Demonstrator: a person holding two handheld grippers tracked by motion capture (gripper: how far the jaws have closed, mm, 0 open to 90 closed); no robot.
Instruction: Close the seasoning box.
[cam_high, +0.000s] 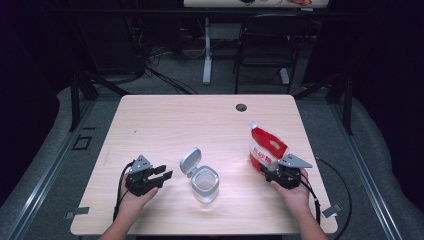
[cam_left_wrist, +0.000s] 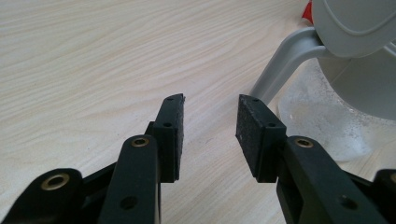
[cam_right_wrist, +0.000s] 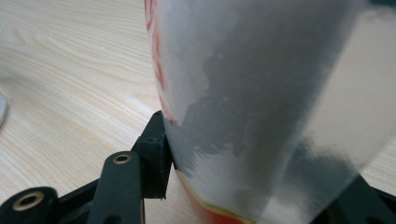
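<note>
High view: a red and white pouch (cam_high: 266, 147) is seen standing at about four o'clock on the table (cam_high: 165, 120), its long axis upright and leaning slightly, the torn top corner pointing to eleven o'clock. White characters are printed on its red face, too small to be read. The pouch is pinched low down by the right gripper (cam_high: 272, 173); in the right gripper view its left pad is pressed against the film. A clear jar (cam_high: 205, 184) with its grey lid (cam_high: 190, 161) flipped open towards eleven o'clock is placed near six o'clock. The left gripper (cam_high: 161, 177), at eight o'clock, is held spread with nothing between its jaws, just beside the jar. Bare wood is left across the far half, up to the cable hole (cam_high: 241, 107).
</note>
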